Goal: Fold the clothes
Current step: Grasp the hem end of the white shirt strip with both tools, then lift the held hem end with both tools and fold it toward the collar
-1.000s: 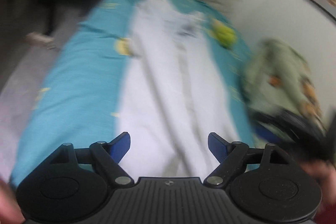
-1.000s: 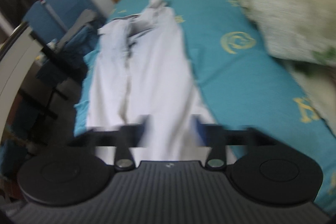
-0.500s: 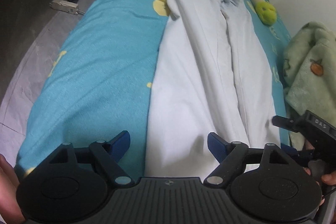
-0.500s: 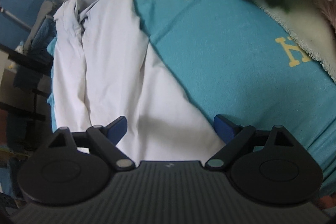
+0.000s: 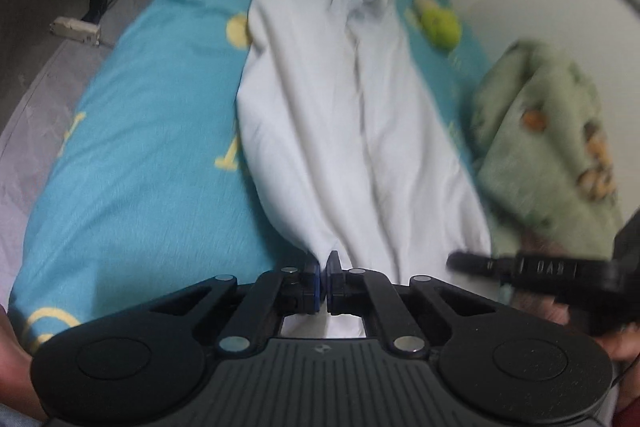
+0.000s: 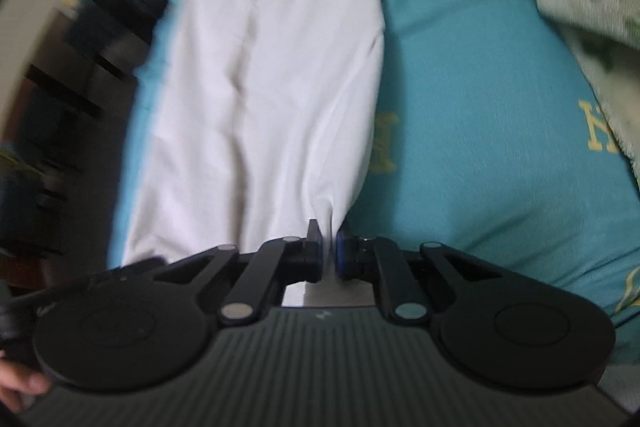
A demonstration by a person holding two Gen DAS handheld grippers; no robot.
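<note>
White trousers (image 5: 340, 131) lie lengthwise on the teal bedsheet (image 5: 140, 155), stretching away ahead of both claws toward the pillow end. Both sets of jaws have just been closing, and each now has cloth pinched between its pads: the left gripper (image 5: 323, 281) is clenched on the near hem's left corner, the right gripper (image 6: 328, 251) on its right corner, where the fabric puckers into a small peak. Half a second ago both stood wide open over the flat hem. With both near corners secured, the garment looks ready to be lifted and carried forward for a lengthwise fold. A green fleece blanket (image 5: 552, 131) lies off to the right of the left claw.
</note>
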